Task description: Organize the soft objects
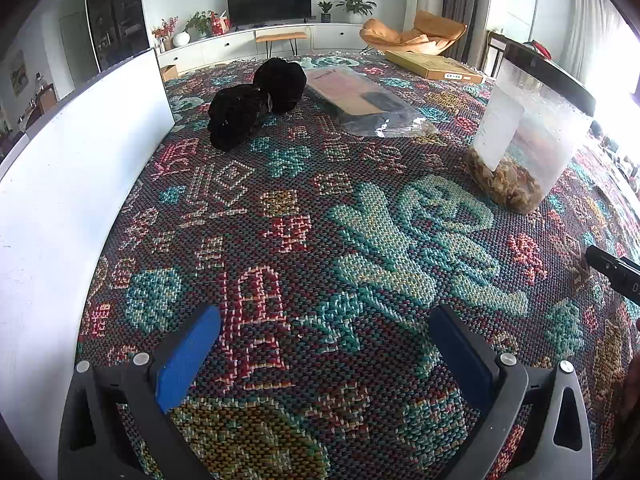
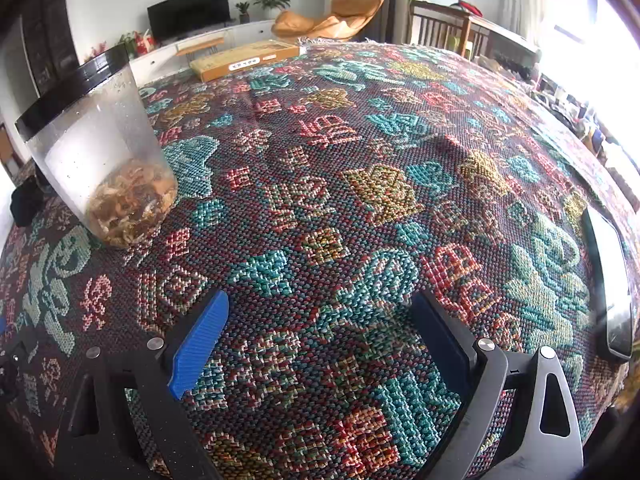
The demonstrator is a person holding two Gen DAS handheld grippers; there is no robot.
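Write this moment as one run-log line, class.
left gripper: open, empty | right gripper: open, empty | black soft bundles: untouched on woven cloth

Woven patterned cloth (image 1: 304, 216) carries black plush bundle (image 1: 256, 100), plastic packet (image 1: 360, 100), lidded jar (image 1: 528, 128), flat carton (image 1: 434, 65).

On my table I count two black fuzzy bundles (image 1: 256, 100), lying touching each other. There is one clear plastic bag (image 1: 362, 100) with dark and tan contents, one clear jar (image 1: 528, 132) with a black lid and dried bits at its bottom, and one flat cardboard box (image 1: 434, 65) at the far edge. One white board (image 1: 72, 184) stands along the left side. One phone (image 2: 610, 280) lies by my right. One woven patterned cloth (image 1: 320, 216) covers it all.
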